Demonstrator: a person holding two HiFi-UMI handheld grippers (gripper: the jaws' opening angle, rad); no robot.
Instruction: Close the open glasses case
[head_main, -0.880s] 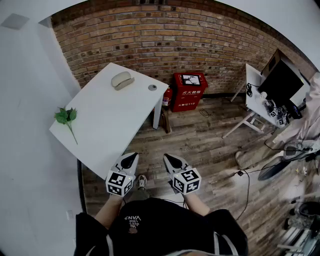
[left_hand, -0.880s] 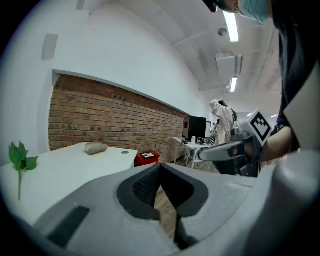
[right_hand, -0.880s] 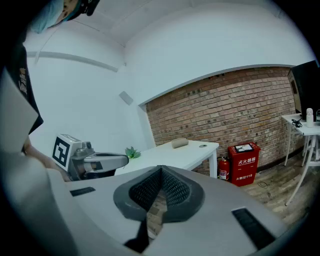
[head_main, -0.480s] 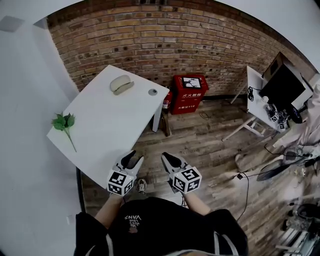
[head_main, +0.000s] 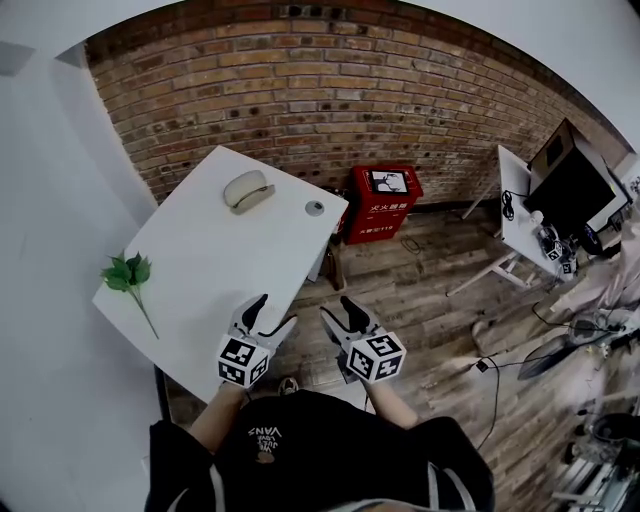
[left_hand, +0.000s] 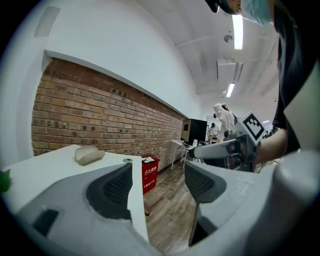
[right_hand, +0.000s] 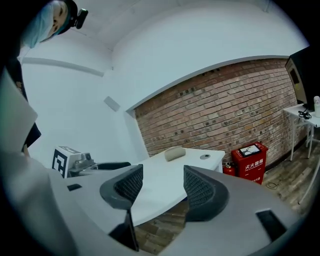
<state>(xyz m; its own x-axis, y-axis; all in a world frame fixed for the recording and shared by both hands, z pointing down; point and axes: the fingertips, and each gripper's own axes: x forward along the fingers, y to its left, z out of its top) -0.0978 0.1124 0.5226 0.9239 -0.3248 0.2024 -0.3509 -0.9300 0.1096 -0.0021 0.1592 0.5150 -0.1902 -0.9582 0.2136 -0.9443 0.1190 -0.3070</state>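
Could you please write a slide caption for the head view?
Left gripper and right gripper, both open, near a white table; glasses case at its far end.

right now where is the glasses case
In the head view the glasses case sits at the far end of the white table, close to the brick wall, with a small round disc to its right.

Worktop (head_main: 210, 260) white; glasses case (head_main: 247, 189) beige; leaf sprig (head_main: 127, 272) green; box (head_main: 384, 203) red; wall (head_main: 300, 100) red-brown brick; floor (head_main: 420, 300) grey-brown planks. Left gripper (head_main: 275, 312) & right gripper (head_main: 338, 308): white, blk/wht markers.
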